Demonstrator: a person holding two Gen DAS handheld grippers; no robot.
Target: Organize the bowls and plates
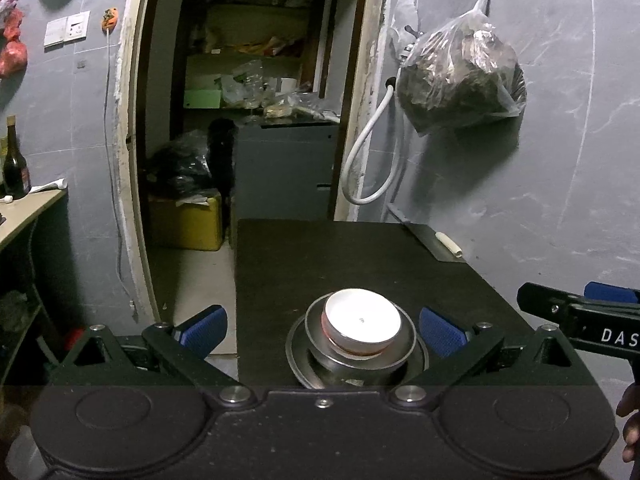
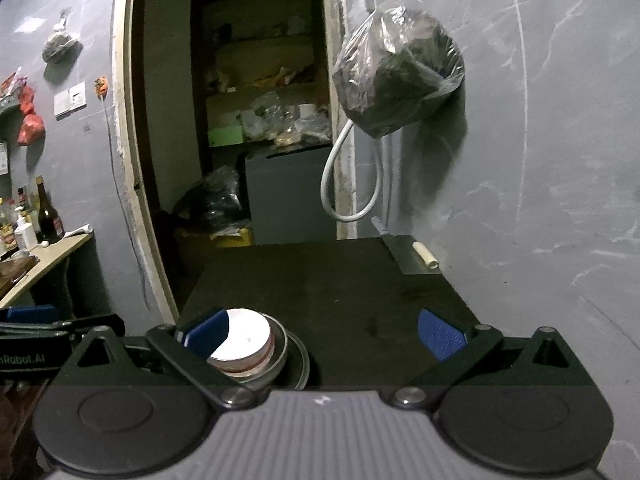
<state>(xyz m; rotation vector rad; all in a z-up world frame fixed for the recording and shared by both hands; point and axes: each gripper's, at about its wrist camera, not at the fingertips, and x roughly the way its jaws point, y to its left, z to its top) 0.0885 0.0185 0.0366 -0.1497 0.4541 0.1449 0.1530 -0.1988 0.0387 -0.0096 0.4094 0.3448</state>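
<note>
Stack at worktop near edge: white bowl inverted, base up, on steel bowl, on plate. Left gripper and right gripper both released, empty.

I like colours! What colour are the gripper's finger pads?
Blue, with a fine bumpy texture, clearest on the left gripper's pads in the left wrist view.

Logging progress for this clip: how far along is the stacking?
Looks done: white bowl sits upside down on a metal bowl and metal plate, one stack. In hand: nothing; left gripper and right gripper have open jaws. No loose dishes visible.
</note>
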